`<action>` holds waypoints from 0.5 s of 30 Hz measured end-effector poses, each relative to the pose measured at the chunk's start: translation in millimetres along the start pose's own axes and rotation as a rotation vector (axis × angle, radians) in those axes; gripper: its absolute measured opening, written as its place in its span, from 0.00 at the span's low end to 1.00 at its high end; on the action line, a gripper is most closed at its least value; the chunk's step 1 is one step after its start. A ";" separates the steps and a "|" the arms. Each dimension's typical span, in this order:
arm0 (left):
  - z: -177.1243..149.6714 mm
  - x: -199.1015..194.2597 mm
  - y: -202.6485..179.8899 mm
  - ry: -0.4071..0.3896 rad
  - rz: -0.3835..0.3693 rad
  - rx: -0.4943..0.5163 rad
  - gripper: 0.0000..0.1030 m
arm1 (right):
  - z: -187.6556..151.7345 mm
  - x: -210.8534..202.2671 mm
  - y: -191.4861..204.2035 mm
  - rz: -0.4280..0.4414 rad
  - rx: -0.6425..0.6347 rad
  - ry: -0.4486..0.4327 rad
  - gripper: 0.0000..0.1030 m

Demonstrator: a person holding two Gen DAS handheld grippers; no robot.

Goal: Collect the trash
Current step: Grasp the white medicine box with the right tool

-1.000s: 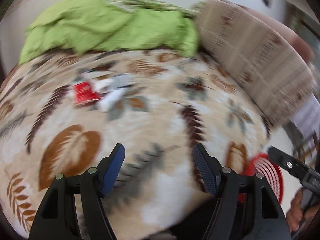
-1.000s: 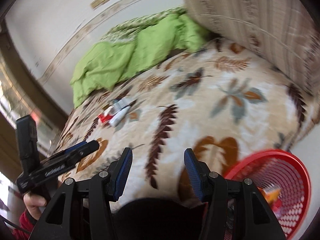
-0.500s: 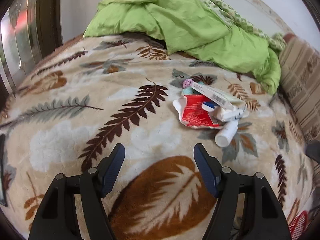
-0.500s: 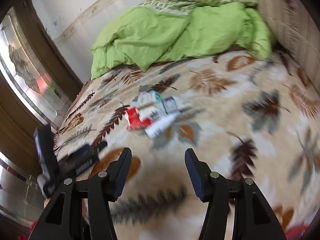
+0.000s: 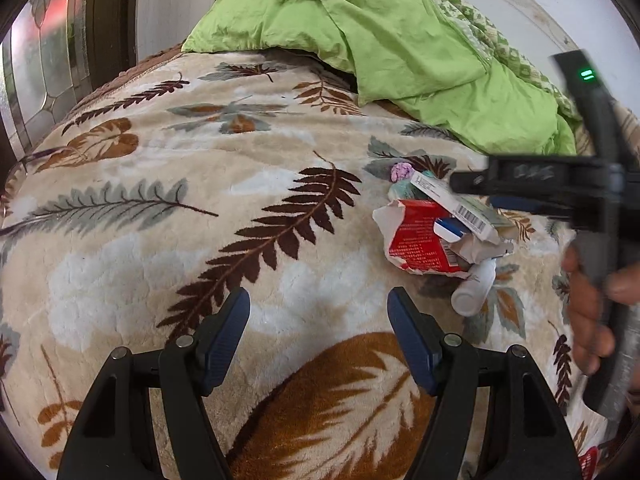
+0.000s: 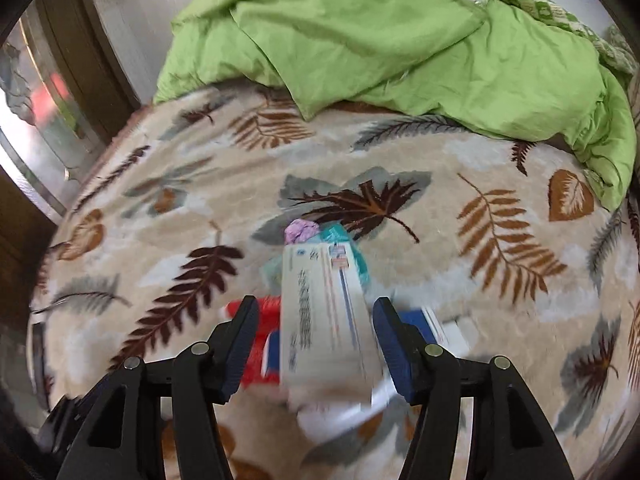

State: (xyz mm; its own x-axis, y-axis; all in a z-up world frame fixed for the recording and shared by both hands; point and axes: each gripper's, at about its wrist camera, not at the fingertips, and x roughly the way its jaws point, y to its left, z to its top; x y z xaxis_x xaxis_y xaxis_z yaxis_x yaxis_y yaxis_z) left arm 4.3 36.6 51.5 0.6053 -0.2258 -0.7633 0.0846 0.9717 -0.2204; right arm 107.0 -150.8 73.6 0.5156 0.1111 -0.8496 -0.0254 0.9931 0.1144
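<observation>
Right tongs point(image 6: 314, 342): jaws apart and just opened wider, straddling the long white carton point(image 6: 320, 312) that topped the trash pile; the blue pads stood on either side of the carton and did not press it. Left tongs point(image 5: 318, 336): jaws parted with nothing between them, poised over bare blanket point(image 5: 160, 208) short of the pile. Trash pile: lay on the leaf-patterned blanket of the bed, to the right of the left tongs in the left wrist view. It comprised the white carton with a barcode, a torn red box point(image 5: 416, 244) beneath it, a small white bottle point(image 5: 474, 288) on its side at the near edge, a crumpled purple scrap point(image 5: 401, 171) and a teal scrap point(image 6: 340, 236) at the far end. A green quilt point(image 5: 380, 40) was bunched at the head of the bed. The person's right hand point(image 5: 588, 312) gripped the handle of the right tongs at the frame's edge.
</observation>
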 end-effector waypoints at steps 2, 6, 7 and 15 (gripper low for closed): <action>1.3 2.1 3.7 0.009 0.001 -0.016 0.68 | 5.4 16.6 4.4 -0.025 -0.032 0.045 0.60; 2.3 2.8 7.5 0.015 -0.002 -0.032 0.68 | 2.5 29.2 11.0 -0.082 -0.081 0.074 0.55; 2.1 2.3 7.3 0.014 -0.002 -0.031 0.68 | -2.1 27.2 10.5 -0.087 -0.086 0.068 0.55; -0.4 1.2 1.8 0.014 -0.033 -0.009 0.68 | -65.6 -19.1 -4.4 -0.032 -0.024 0.048 0.54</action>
State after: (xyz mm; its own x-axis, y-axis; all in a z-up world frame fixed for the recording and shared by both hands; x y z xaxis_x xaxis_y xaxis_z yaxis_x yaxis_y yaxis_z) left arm 4.9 38.1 50.0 0.5912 -0.2592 -0.7638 0.0973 0.9630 -0.2515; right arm 41.1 -154.8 55.6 0.4752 0.0805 -0.8762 -0.0308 0.9967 0.0749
